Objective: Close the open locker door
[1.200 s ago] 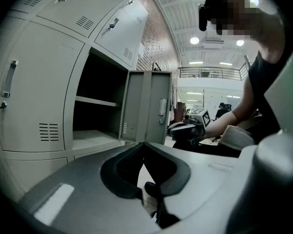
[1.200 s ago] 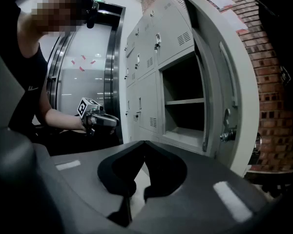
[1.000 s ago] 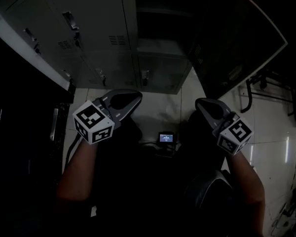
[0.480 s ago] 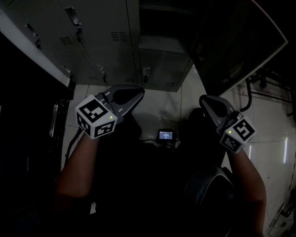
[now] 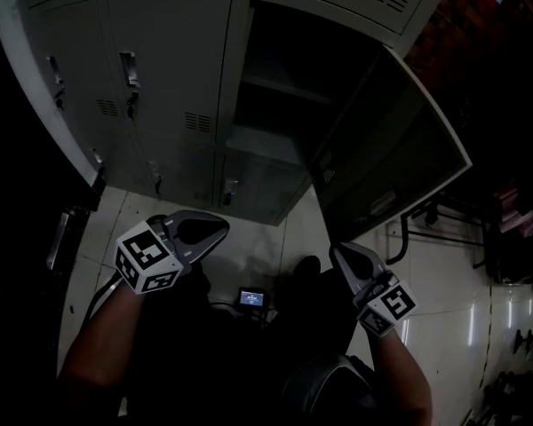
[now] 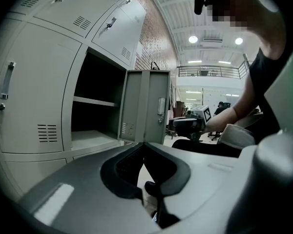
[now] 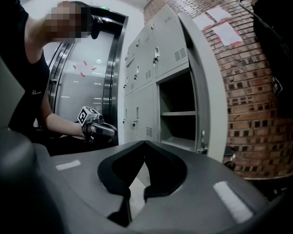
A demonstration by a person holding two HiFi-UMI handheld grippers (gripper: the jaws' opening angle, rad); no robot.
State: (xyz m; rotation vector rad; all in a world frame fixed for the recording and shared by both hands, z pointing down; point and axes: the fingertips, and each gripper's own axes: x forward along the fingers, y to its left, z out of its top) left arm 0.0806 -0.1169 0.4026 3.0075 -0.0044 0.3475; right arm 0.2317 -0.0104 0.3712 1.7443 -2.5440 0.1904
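A grey bank of lockers (image 5: 173, 69) fills the top of the head view. One compartment (image 5: 280, 78) stands open, with a shelf inside, and its door (image 5: 395, 145) swings out to the right. My left gripper (image 5: 222, 226) hangs low in front of the closed lower lockers, its jaws together on nothing. The right gripper (image 5: 337, 250) sits below the open door's lower edge, apart from it, also shut and empty. In the left gripper view the door (image 6: 146, 106) shows edge-on beyond the gripper (image 6: 145, 143). From the right gripper (image 7: 145, 142) I see the door (image 7: 207, 82) beside the compartment (image 7: 178, 112).
A small device with a lit screen (image 5: 250, 298) lies on the tiled floor between my arms. Dark metal frames (image 5: 426, 224) stand at the right behind the door. A brick wall (image 7: 254, 96) runs past the lockers. A dark cabinet edge (image 5: 62, 238) is at the left.
The head view has lifted, so more of the lockers and the open compartment shows. Both grippers sit lower in the frame, still shut and empty. The door has not moved.
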